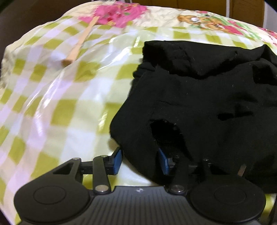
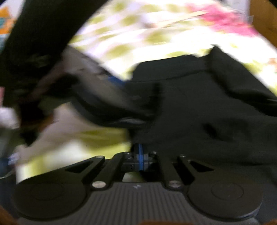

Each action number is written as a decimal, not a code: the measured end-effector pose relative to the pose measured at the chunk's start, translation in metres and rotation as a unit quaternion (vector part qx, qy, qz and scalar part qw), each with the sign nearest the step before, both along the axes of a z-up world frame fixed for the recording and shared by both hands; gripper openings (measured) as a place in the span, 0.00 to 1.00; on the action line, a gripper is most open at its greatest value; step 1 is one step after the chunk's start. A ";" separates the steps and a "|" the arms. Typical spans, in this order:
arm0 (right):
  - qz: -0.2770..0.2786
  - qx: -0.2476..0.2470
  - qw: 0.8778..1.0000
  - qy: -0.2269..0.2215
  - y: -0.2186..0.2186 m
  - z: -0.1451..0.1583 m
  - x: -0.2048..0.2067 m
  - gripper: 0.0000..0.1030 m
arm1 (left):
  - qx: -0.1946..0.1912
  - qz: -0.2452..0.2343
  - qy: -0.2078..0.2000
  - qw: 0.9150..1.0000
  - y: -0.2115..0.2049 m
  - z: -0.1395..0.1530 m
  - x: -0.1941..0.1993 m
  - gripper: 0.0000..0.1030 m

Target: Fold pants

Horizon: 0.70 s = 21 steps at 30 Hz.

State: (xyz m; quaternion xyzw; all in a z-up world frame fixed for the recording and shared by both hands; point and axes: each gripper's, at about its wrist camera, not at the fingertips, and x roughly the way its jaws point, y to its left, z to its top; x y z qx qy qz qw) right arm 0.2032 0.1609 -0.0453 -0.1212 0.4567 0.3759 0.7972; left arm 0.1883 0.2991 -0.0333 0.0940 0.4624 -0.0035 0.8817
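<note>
The black pants (image 1: 207,97) lie bunched on a shiny green-and-white checked cloth (image 1: 60,107), at the right of the left wrist view. My left gripper (image 1: 140,161) stands at their near left edge with its blue pads (image 1: 117,161) apart. A hanging fold of the black cloth lies between them, not squeezed. In the blurred right wrist view the pants (image 2: 199,107) fill the right half. My right gripper (image 2: 140,155) has its blue pads together at the near edge of the cloth, which covers their tips. The left gripper (image 2: 119,83) and a dark sleeve (image 2: 34,34) show blurred at upper left.
A wooden stick (image 1: 79,39) lies on the checked cloth at the back left, its far end on a pink print (image 1: 112,13). The covered surface drops away at the left. Brown boards (image 1: 247,10) stand behind the far edge.
</note>
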 end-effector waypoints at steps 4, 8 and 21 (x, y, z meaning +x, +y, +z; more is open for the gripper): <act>0.027 0.049 0.998 0.017 0.016 0.017 -0.014 0.04 | -0.025 0.020 -0.020 0.999 0.019 0.027 -0.011 0.57; -0.002 0.061 0.997 -0.047 -0.035 0.062 -0.002 0.08 | -0.033 -0.036 -0.069 0.996 -0.001 0.056 -0.003 0.58; -0.070 -0.199 0.951 -0.225 -0.153 0.038 0.134 0.37 | 0.134 -0.260 -0.084 0.952 -0.103 0.004 0.087 0.69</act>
